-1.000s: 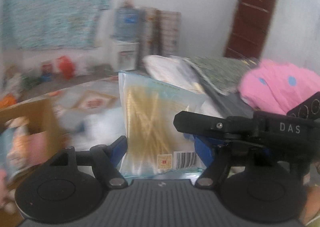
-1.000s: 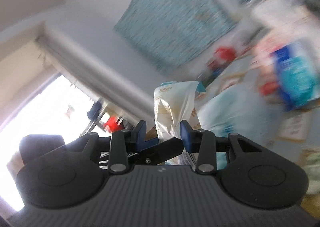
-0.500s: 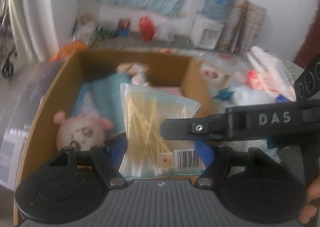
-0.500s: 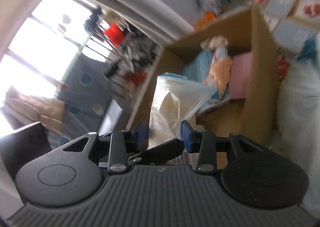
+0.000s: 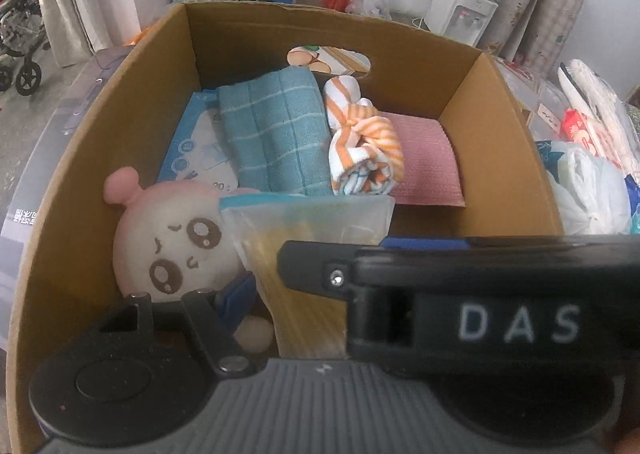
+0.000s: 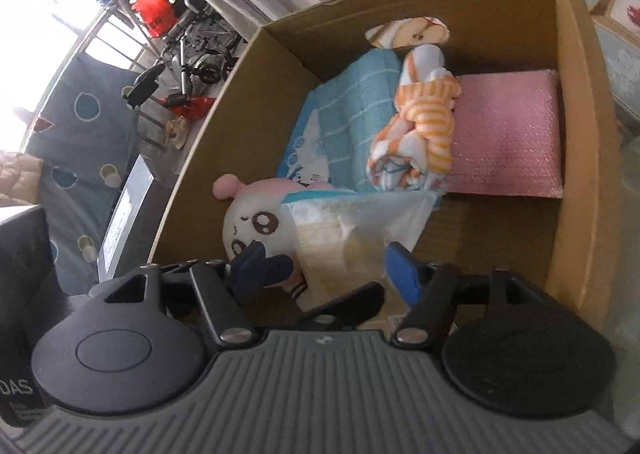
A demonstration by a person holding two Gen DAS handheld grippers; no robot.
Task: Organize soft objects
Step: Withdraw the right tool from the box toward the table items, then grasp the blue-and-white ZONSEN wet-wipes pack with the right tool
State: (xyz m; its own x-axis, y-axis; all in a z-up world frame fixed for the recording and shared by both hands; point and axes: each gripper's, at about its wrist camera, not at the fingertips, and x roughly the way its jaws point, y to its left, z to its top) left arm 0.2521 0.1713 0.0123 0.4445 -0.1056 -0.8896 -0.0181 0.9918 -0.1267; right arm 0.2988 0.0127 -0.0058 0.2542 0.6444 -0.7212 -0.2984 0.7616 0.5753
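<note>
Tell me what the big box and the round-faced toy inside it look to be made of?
The box looks like plain brown cardboard, matte, with a raw cut rim and a punched handle hole. The toy seems to be soft plush fabric, white and pink with dark stitched-looking eyes; its filling cannot be seen.

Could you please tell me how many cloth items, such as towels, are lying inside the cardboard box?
2: a teal checked towel toward the back wall, and an orange-striped rolled cloth beside it, next to the pink pad. More may lie hidden underneath.
</note>
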